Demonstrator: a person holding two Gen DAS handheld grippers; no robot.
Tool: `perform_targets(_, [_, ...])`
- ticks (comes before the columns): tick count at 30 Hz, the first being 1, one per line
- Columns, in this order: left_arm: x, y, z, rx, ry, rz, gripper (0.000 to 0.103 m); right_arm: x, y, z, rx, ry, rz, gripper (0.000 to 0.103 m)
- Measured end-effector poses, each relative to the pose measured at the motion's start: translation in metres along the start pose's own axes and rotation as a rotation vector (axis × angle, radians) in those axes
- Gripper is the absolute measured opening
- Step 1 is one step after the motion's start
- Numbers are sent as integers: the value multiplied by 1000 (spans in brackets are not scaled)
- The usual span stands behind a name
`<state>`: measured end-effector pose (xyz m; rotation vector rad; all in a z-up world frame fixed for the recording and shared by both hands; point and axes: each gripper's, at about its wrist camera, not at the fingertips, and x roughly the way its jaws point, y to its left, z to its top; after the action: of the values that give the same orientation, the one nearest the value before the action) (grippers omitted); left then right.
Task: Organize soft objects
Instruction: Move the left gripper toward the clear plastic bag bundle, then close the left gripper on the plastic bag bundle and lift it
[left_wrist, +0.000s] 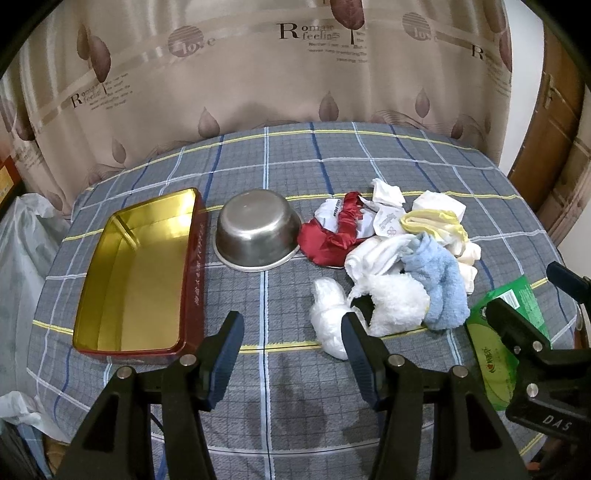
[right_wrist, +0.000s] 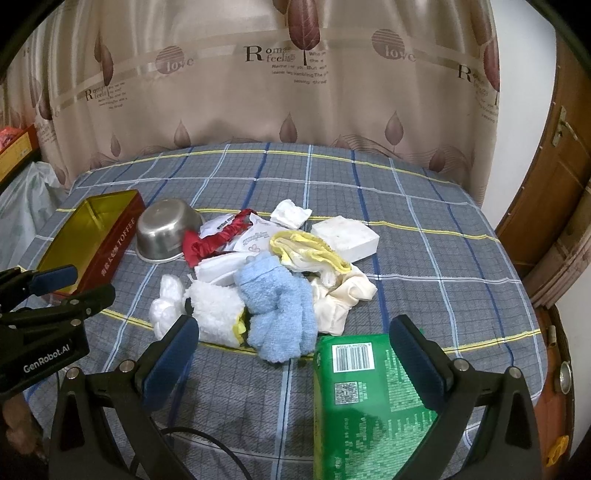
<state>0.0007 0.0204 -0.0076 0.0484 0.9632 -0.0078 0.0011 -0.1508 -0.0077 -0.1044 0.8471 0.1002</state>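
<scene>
Both wrist views face the curtain (left_wrist: 258, 92) from low; both share the cloth pile (right_wrist: 280, 273).

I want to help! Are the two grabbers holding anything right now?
Left gripper: open, holding nothing.
Right gripper: open, holding nothing.

On the bed (left_wrist: 369, 155), the tin (left_wrist: 136, 273) lies left; the bowl (left_wrist: 255, 232) just right of it; the cloth pile (left_wrist: 406, 258) further right; the packet (right_wrist: 369, 406) before the pile.

My right gripper (right_wrist: 295, 350) gapes wide over the checked bedspread (right_wrist: 424, 258); green packet (right_wrist: 365, 406) lies between its fingers. Blue fluffy sock (right_wrist: 277, 306) ahead, steel bowl (right_wrist: 166, 230) beyond-left beside the toffee tin (right_wrist: 110, 236).
</scene>
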Motion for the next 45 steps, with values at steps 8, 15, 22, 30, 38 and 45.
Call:
perform_targets(8, [0,1,0,-1,1,3,56,0,-1,1,0,0,-1,102])
perform_targets(15, [4,8,-1,-12,11,-2,56,0,-10,-1,38,-13,-7,102])
perform_targets(22, [13,14,-2,-35,38,-21,56,2,-20,-3,63,-10,2,102])
perform_targets(30, [25,12,0,-24,45,-62,56,8,-23,-7,66,8,26,102])
perform_targets(38, [53,14,2,-50,110,-178,56,22,-29,-11,83,35,53,102])
perform_targets(45, [67,-12,5,20,130,-186,56,34,-35,-14,102,55,73,102])
